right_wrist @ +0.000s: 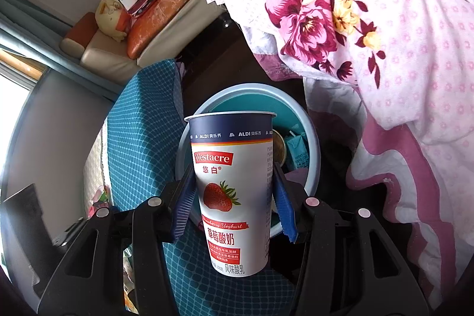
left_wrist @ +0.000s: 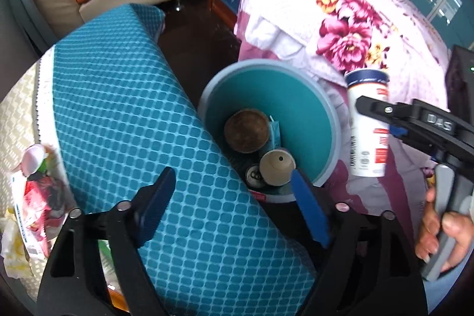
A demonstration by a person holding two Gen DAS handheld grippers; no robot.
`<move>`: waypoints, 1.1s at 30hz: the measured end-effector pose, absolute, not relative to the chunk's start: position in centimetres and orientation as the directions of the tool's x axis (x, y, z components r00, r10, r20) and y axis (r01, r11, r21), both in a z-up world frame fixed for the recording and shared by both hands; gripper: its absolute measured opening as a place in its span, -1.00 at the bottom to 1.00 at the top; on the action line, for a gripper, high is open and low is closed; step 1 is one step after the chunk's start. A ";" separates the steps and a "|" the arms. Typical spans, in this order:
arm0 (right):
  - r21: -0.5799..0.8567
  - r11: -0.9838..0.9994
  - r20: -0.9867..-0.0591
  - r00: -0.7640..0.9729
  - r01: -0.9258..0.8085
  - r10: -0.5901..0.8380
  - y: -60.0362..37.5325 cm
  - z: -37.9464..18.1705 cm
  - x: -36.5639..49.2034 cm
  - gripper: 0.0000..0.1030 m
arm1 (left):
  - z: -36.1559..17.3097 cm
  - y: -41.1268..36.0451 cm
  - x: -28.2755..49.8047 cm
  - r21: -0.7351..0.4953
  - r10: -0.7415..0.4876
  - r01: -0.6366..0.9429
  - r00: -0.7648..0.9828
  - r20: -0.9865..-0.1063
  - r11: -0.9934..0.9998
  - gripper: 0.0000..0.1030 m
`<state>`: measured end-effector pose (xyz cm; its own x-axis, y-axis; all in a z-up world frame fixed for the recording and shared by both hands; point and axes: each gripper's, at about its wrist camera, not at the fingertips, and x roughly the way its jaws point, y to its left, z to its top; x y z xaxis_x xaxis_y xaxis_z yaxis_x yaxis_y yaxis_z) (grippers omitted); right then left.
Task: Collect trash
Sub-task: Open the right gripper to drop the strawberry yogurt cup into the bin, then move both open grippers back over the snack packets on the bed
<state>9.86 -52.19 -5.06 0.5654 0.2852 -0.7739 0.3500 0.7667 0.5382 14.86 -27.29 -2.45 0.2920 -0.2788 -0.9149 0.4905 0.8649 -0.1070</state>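
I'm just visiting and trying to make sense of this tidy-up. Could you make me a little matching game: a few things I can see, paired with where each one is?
Things:
1. strawberry yoghurt cup
2. drink can
3. crumpled wrappers
4. floral quilt

Places:
A. heaped to the left of the blue cushion
B. clamped in the right gripper
C. draped behind the teal bin
D. lying inside the bin

Pairs: 1-B, 2-D, 3-A, 4-C
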 end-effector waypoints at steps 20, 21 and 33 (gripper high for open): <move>0.461 0.816 -0.821 0.517 0.350 0.242 -48.4 -4.2 10.9 0.50 | -1.3 -21.7 13.8 -0.229 -0.374 0.434 0.286 -0.882 0.871 0.74; 0.453 0.820 -0.823 0.518 0.349 0.234 -48.2 -4.0 10.7 0.50 | -1.3 -21.5 13.7 -0.233 -0.377 0.432 0.286 -0.881 0.871 0.74; 0.401 0.870 -0.846 0.481 0.285 0.233 -43.2 -2.1 9.4 0.60 | -1.0 -14.7 11.6 -0.249 -0.373 0.372 0.311 -0.874 0.894 0.78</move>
<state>9.44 -43.22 -2.06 0.4805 0.2326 -0.8456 0.2851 0.8704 0.4014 11.59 -14.67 -0.97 0.3110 -0.3725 -0.8744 0.3722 0.8942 -0.2486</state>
